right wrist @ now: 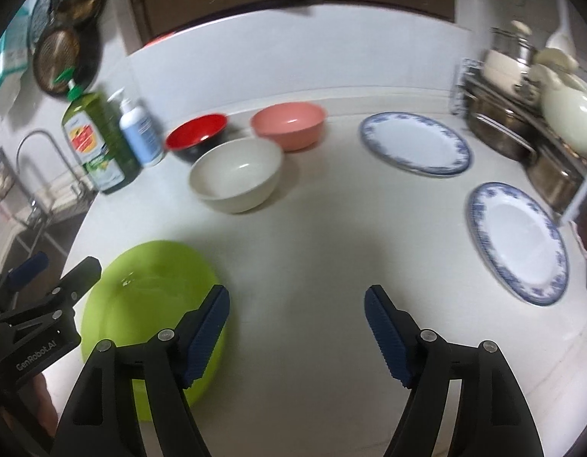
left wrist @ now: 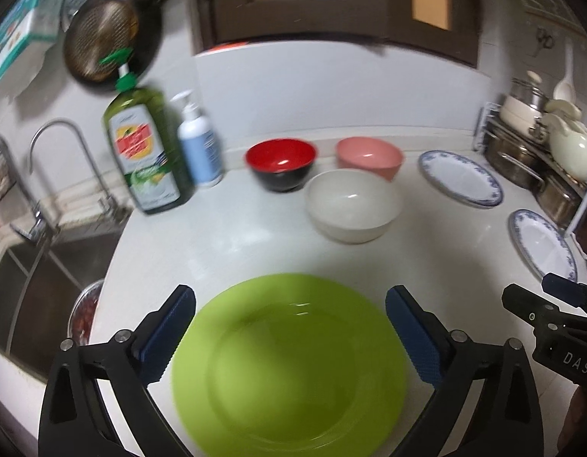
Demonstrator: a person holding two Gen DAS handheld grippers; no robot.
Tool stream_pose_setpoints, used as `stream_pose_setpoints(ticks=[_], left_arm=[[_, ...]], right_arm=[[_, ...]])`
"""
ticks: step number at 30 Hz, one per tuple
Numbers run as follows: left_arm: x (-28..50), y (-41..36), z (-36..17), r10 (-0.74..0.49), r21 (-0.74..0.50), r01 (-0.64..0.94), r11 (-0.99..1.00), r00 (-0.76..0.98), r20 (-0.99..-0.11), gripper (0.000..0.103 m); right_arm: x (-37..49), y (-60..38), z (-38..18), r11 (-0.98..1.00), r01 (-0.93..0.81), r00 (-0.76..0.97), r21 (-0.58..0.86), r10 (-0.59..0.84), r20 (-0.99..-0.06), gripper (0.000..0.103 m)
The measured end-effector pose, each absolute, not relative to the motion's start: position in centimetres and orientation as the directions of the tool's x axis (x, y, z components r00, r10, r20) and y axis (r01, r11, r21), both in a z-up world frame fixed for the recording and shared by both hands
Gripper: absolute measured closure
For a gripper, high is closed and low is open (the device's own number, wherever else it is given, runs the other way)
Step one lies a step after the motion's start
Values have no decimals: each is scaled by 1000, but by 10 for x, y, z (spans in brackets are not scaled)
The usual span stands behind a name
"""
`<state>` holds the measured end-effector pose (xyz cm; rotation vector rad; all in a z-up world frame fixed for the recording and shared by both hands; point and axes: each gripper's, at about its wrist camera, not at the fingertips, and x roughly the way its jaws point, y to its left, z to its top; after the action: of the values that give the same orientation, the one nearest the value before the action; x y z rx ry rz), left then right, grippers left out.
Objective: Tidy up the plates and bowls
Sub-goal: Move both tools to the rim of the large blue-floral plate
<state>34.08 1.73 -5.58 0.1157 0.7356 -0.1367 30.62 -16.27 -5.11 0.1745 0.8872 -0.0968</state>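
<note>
- Left claw (left wrist: 289,337): jaws spread wide and empty, poised above the green plate (left wrist: 289,365), which lies flat on the counter (left wrist: 236,236) directly below and between the pads, with no contact visible.
- Right claw (right wrist: 297,337): jaws apart and empty over bare counter; the green plate lies to its left, partly behind its left finger.
- Nearer hand: left for the green plate; right for the near blue-rimmed plate (right wrist: 518,243), ahead and to its right.
- Orientation: all plates are round and lie flat, face up, so no long axis applies.
- Bowls: white bowl (right wrist: 236,175), red bowl (right wrist: 196,135) and pink bowl (right wrist: 289,123) stand upright, clustered farther back.
</note>
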Motion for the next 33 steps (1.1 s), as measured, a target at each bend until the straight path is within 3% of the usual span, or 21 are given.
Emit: stream_pose_setpoints(ticks=[16,33], left_arm=[[329,-85,-25,-243,76,358,931,760,-602,0],[336,-175,-12,-343,97,482,871,738,-581,0]], right_arm=[[255,-250,-23,925,367,661,97,-186,-727,29],[215,-328,-6,848,524,657,75,-346,-670,29]])
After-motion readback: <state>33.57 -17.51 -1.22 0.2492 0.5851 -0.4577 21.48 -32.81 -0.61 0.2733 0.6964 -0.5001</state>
